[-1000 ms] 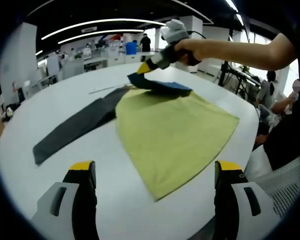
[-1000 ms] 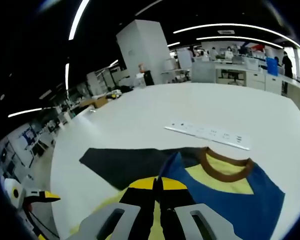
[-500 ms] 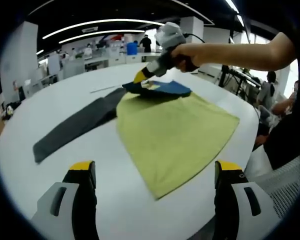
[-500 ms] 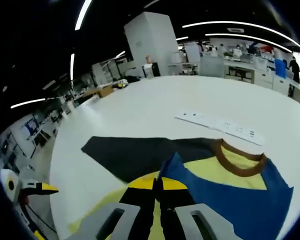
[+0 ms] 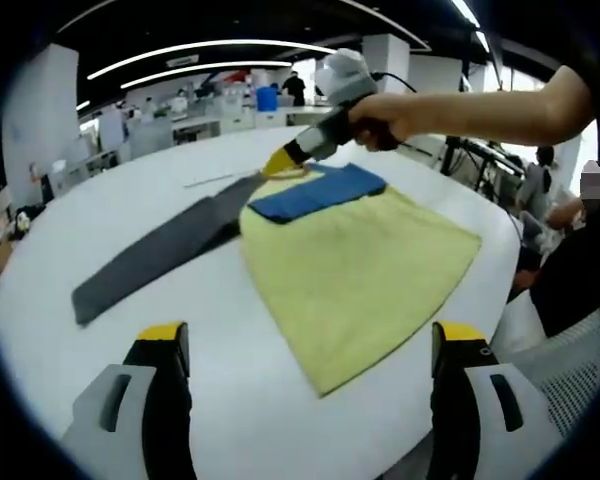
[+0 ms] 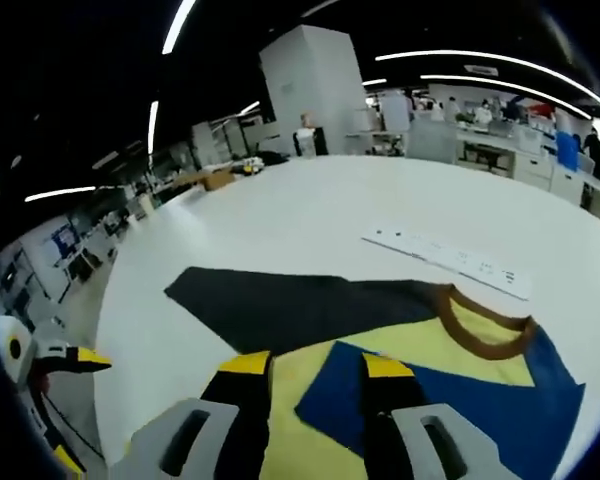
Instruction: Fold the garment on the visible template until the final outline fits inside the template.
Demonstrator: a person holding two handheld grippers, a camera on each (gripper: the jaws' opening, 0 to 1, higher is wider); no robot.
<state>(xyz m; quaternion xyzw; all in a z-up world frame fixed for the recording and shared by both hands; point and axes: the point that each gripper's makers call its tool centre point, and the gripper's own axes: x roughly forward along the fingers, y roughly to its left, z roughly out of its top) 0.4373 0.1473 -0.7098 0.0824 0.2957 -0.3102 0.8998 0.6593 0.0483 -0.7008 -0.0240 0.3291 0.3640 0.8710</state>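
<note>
Yellow-green garment (image 5: 355, 268), one; tools, two, both agape.

garment (image 5: 365, 265) on table (image 5: 100, 225) | template (image 5: 155, 255) beside it, seemingly partly underneath | strip (image 6: 450, 262) behind

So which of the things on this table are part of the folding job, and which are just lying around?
Part of the job:
- yellow and blue garment
- dark template beside it
- right gripper, jaws open over the blue sleeve
- left gripper, open, held back

Lying about:
- white strip
- white table
</note>
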